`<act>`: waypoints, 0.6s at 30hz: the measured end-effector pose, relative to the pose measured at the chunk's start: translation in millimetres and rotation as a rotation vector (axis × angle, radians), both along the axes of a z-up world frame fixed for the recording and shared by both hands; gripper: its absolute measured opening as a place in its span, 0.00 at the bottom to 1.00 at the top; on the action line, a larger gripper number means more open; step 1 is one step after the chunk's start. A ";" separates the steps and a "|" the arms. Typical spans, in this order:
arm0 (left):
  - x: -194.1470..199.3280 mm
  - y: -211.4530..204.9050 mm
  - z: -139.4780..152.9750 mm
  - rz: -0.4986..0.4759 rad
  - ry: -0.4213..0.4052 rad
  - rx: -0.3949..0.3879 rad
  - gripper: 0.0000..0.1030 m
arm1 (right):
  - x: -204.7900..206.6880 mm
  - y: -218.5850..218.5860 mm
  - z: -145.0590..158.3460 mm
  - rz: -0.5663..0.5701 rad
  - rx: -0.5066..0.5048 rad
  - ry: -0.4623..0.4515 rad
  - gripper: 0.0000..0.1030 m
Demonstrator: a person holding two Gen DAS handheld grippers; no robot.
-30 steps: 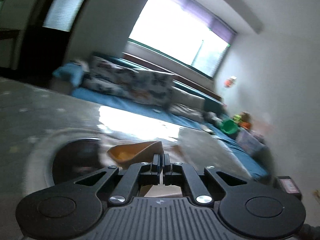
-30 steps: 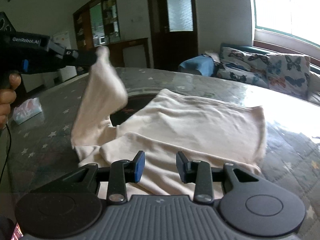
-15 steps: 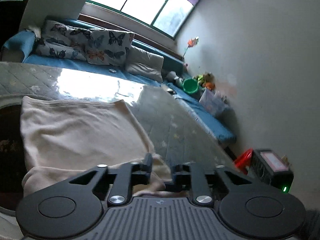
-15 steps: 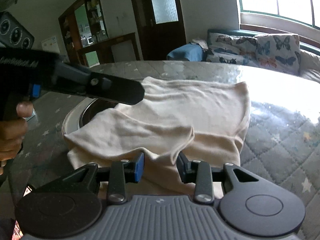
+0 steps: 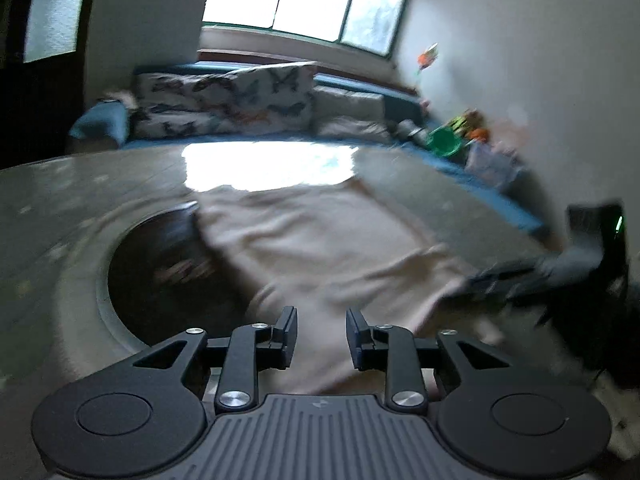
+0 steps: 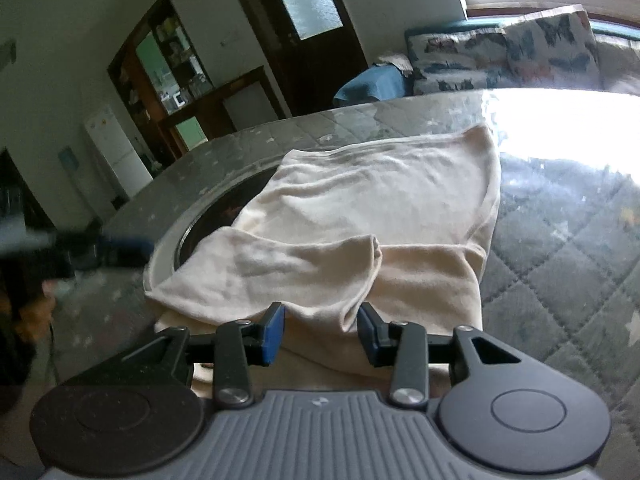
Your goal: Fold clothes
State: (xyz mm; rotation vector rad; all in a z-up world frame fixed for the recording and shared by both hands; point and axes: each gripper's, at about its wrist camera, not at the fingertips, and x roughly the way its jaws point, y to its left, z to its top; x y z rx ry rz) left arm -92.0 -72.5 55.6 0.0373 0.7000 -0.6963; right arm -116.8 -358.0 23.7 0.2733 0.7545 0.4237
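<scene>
A cream garment (image 6: 380,184) lies flat on the grey quilted table (image 6: 560,264), with one sleeve (image 6: 280,268) folded across its near part. My right gripper (image 6: 322,328) hovers at the garment's near edge. Its jaws are opening, and the fold's edge sits loosely between the fingers, not pinched. My left gripper (image 5: 322,332) is low over the garment (image 5: 320,240) from the other side; its jaws are opening with nothing gripped. In the left wrist view the right gripper (image 5: 520,276) is a dark blur at the right. In the right wrist view the left gripper (image 6: 100,246) is a blur at the far left.
A round dark inset with a pale ring (image 5: 160,276) lies partly under the garment. Behind the table stands a blue sofa with butterfly cushions (image 5: 224,104). A dark door (image 6: 304,32) and a white fridge (image 6: 116,152) stand across the room.
The left gripper held the sleeve up, laid it across the garment, let go and drew back to the left. The right gripper's jaws widened a little.
</scene>
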 end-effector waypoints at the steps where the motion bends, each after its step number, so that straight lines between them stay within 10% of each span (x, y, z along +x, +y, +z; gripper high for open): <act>1: -2.9 4.5 -3.5 0.006 0.006 0.012 0.29 | 2.3 -2.4 -0.4 -0.008 0.021 0.013 0.38; 9: -17.8 17.0 -16.1 0.003 0.018 0.037 0.44 | 9.8 4.8 9.7 -0.025 0.003 0.006 0.09; 18: -17.3 3.1 -23.5 -0.022 0.018 0.033 0.47 | 7.8 20.5 61.6 0.002 0.006 -0.175 0.06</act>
